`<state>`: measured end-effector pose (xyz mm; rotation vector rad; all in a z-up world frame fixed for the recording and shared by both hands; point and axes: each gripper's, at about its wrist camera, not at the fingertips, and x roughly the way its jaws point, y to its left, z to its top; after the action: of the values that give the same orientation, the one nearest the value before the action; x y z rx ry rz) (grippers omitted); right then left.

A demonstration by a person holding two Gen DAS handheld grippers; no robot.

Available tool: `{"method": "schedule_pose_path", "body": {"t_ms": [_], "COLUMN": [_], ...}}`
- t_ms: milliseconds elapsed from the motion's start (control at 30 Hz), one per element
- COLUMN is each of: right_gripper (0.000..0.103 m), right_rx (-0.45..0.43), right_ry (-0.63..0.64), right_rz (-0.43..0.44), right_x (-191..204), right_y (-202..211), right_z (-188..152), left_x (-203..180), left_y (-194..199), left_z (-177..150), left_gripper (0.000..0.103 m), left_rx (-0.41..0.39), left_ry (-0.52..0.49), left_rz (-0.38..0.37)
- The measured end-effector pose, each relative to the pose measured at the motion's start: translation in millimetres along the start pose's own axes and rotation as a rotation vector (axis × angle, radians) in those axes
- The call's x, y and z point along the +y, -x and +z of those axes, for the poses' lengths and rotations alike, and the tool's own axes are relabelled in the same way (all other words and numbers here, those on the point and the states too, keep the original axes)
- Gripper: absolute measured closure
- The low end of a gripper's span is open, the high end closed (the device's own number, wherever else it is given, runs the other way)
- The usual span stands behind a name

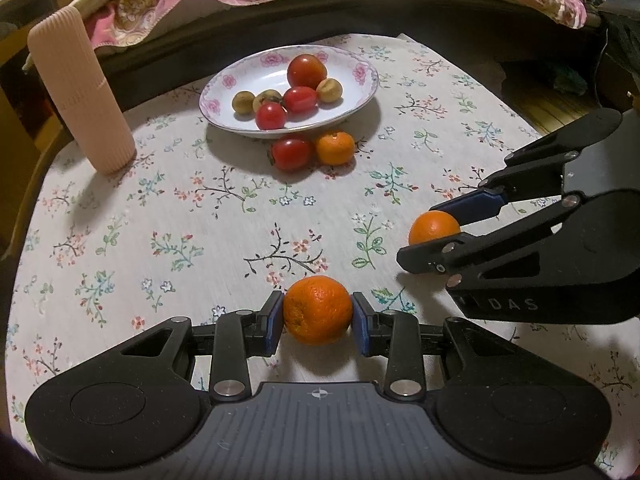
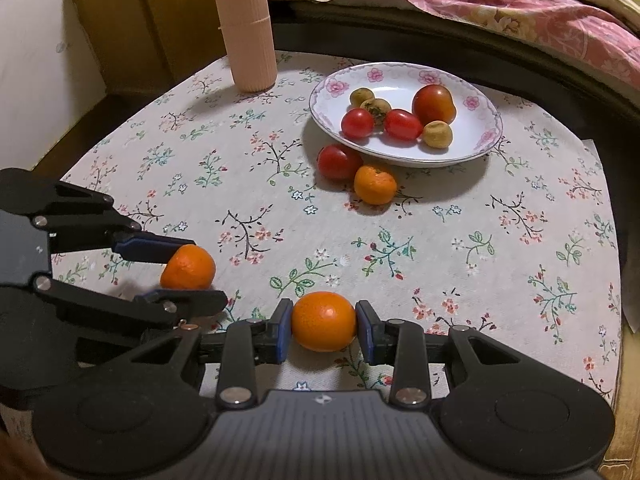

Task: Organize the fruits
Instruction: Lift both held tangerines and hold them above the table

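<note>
While both hands sit low over the floral tablecloth (image 1: 160, 216), I read the step as pick-up done, carry pending.

Left wrist view: my left gripper (image 1: 318, 314) clamps a rough-skinned round orange (image 1: 318, 310) between its blue pads. Ahead stands the white flower-rimmed plate (image 1: 224, 80) with tomatoes and small yellowish fruits; a red tomato (image 1: 291, 153) and a small orange mandarin (image 1: 335, 147) lie just beside its near rim.

Right wrist view: my right gripper (image 2: 324, 326) pinches a smooth orange mandarin (image 2: 324, 321).

Next, I judge: lift both clear, travel to the plate, and release onto bare porcelain, avoiding the tall pink ribbed cylinder (image 2: 244, 24).
</note>
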<state>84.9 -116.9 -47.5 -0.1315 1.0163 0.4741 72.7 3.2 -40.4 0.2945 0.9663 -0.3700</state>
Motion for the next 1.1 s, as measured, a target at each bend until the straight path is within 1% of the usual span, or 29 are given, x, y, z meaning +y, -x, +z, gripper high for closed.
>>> {"method": "schedule_pose_path", "body": {"t_ms": [433, 1100], "right_gripper": [0.067, 0.067], "right_rx": [0.002, 0.006], "right_ry": [-0.004, -0.009], "right_rz": [0.011, 0.013], "right_x": [-0.4, -2.4], "right_y": [0.2, 0.2], "right_z": [0.5, 2.1], "left_x": [-0.3, -3.1], "left_y": [-1.0, -3.6], "left_z": [2.2, 3.2], "left_gripper": [0.06, 0.06], "left_rx": [-0.004, -0.01], "left_ry": [-0.005, -0.043], "left_rz": [0.011, 0.038]}}
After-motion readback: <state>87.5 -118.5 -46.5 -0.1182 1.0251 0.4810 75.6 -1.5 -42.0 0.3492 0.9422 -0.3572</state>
